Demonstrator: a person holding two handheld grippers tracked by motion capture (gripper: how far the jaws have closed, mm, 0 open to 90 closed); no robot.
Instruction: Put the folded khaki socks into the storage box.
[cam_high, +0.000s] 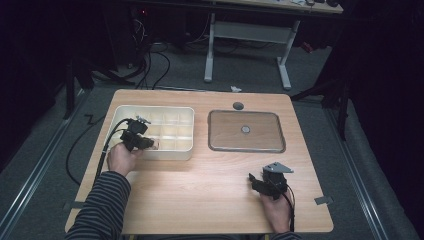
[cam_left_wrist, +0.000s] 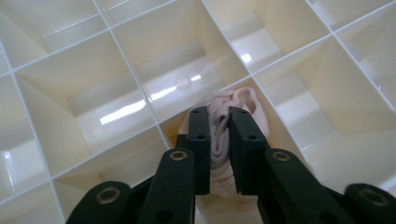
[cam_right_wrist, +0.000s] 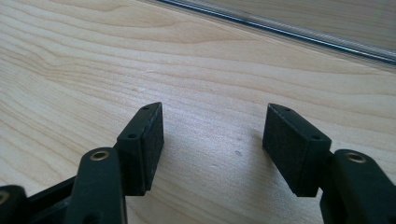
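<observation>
While pinched in a near-row cell of the divided tray (cam_high: 170, 113), the pink cloth (cam_left_wrist: 243, 100) sits between the closed left gripper (cam_left_wrist: 218, 117) jaws.
Right of the tray: clear lid (cam_high: 246, 131) on the wooden table (cam_high: 200, 185); right gripper (cam_right_wrist: 212, 135) open, empty, low over bare wood; grey carpet, dark room.

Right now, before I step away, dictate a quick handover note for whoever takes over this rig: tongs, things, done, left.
Left tongs: shut on the pale pink knitted cloth piece, down in a cell of the cream plastic compartment box.
Right tongs: open, empty, over the wooden table.
Clear flat lid lies beside the box.
Done: cloth gripped.
Left: probably lift it out or let it go there; the lid is off the box.
</observation>
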